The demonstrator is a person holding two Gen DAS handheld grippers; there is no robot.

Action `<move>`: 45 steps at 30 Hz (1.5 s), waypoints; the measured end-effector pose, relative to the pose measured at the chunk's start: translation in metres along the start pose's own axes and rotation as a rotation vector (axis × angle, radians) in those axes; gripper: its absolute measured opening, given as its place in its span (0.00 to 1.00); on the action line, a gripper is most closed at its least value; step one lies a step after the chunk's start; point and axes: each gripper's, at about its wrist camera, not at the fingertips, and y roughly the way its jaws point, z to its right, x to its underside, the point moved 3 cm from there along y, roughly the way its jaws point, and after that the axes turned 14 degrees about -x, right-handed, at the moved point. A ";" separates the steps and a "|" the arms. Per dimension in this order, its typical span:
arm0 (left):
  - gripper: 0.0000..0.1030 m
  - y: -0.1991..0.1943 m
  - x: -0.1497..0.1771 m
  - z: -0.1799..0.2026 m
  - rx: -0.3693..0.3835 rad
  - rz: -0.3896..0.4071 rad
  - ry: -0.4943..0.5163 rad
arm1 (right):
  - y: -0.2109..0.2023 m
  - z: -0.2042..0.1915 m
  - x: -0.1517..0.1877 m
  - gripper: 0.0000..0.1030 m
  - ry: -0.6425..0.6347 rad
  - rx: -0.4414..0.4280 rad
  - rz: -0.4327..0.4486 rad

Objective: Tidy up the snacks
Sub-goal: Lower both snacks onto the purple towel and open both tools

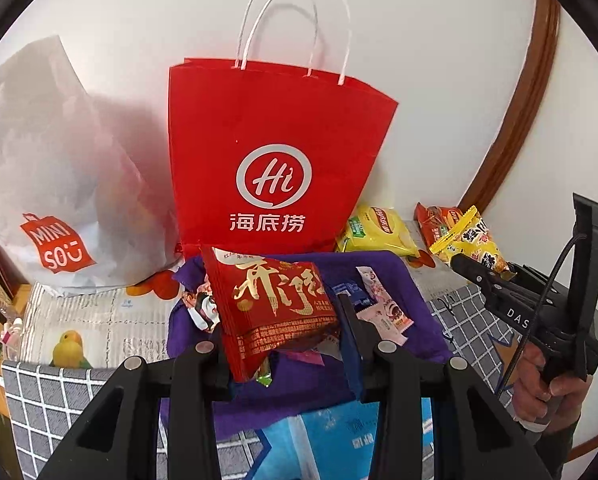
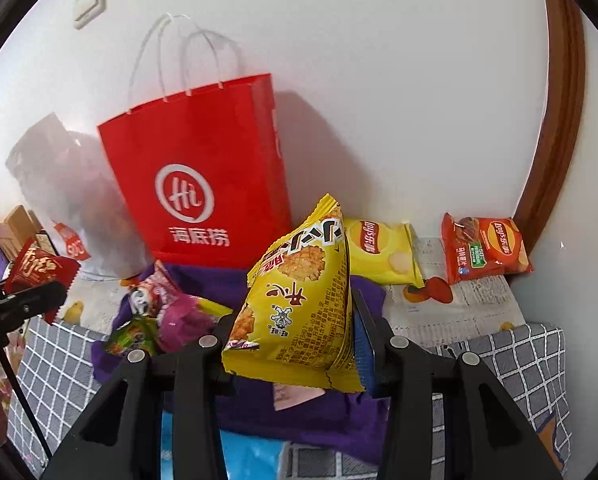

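The left gripper [image 1: 283, 332] pinches a red snack packet [image 1: 275, 312] between its two fingers, the packet standing up out of the jaws and tilting left, above the purple cloth [image 1: 395, 280] where small candy wrappers [image 1: 383, 304] lie. The right gripper [image 2: 295, 332] is clamped on a yellow rice-cracker bag [image 2: 299, 304], which fills the gap between its fingers and rises above them. Behind both stands the red paper bag [image 1: 275, 152], upright against the wall. A yellow chip bag [image 2: 383, 252] and an orange chip bag [image 2: 483, 248] lie on the table right of the red paper bag, well apart from either claw.
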 end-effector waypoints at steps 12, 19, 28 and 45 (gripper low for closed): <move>0.36 0.054 0.003 -0.004 0.006 -0.068 0.014 | 0.061 0.014 0.014 0.41 -0.013 -0.006 -0.103; 0.36 0.073 0.008 -0.005 0.026 -0.110 0.001 | 0.089 0.019 0.030 0.41 -0.040 0.008 -0.188; 0.36 0.090 0.019 0.006 0.042 -0.165 0.019 | 0.105 0.020 0.042 0.42 -0.052 0.001 -0.260; 0.37 0.107 0.025 0.011 0.032 -0.205 0.035 | 0.117 0.035 0.050 0.42 -0.027 0.019 -0.302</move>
